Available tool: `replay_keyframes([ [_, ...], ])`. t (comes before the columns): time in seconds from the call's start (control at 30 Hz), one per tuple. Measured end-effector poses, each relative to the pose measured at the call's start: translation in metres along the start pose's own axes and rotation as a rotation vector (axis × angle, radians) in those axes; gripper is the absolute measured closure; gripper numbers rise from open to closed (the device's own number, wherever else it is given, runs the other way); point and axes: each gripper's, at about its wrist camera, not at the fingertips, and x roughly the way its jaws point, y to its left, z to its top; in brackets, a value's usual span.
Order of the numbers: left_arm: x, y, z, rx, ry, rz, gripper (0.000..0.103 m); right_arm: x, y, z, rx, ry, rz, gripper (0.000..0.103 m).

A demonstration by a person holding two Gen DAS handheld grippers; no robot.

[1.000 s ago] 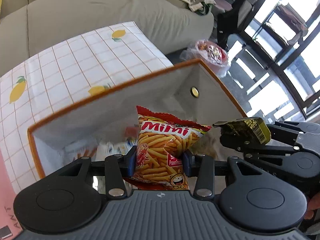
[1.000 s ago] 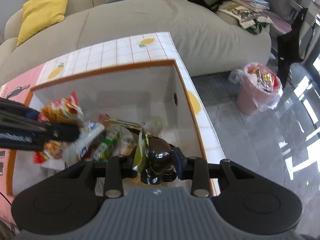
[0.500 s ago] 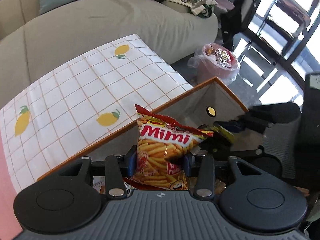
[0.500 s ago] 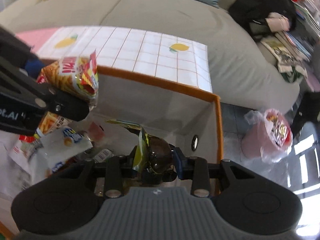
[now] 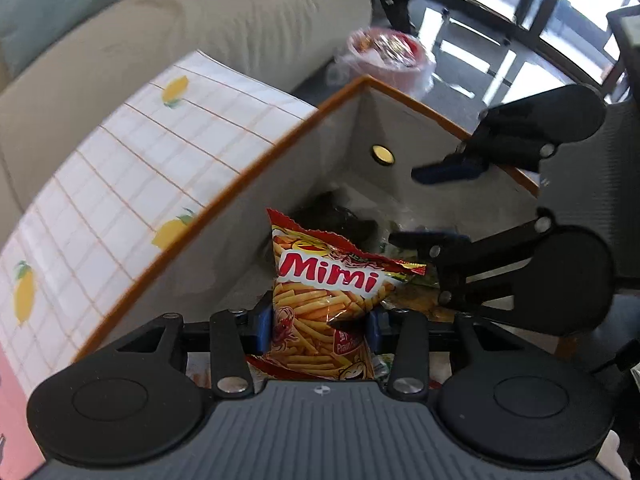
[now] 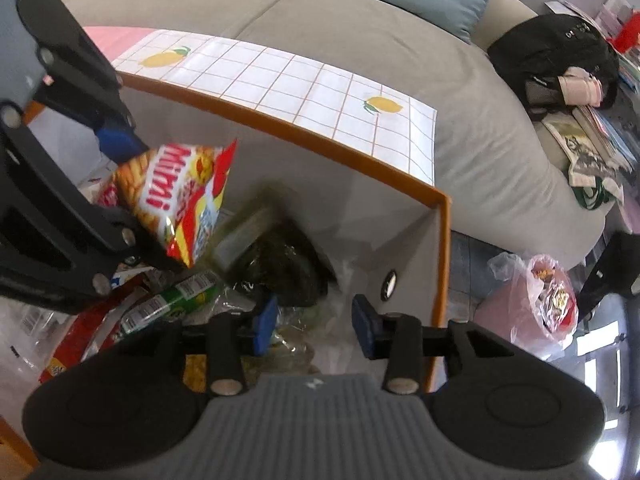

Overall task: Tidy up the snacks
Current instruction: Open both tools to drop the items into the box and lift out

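Observation:
My left gripper (image 5: 318, 322) is shut on an orange and red Mimi snack bag (image 5: 320, 300) and holds it over the open grey storage box with an orange rim (image 5: 248, 176). The bag also shows in the right wrist view (image 6: 176, 196), upper left, above the box (image 6: 332, 148). My right gripper (image 6: 314, 322) is open and empty over the box's right end; it also shows in the left wrist view (image 5: 440, 204). A dark snack packet (image 6: 280, 256), blurred, lies inside the box just beyond the right fingers, among several other packets (image 6: 168, 304).
The box stands on a table with a white lemon-print cloth (image 5: 120, 168). A grey sofa (image 6: 360, 40) curves behind it. A pink bin lined with a plastic bag (image 6: 532, 304) stands on the floor to the right.
My right gripper has opened and let go of the dark packet, which now lies in the box. My left gripper has moved over the box with the Mimi bag.

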Motion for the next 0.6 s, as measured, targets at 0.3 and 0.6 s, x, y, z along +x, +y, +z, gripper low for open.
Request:
replay_keyframes([
  [0.3,0.018,-0.011,0.007,0.039,0.021,0.047,0.052,-0.014,-0.002,-0.010,0.042,-0.007,0.030,0.057],
  [0.6,0.008,-0.007,0.004,0.017,0.017,0.060,0.029,-0.013,0.004,-0.012,0.051,0.018,0.033,0.055],
])
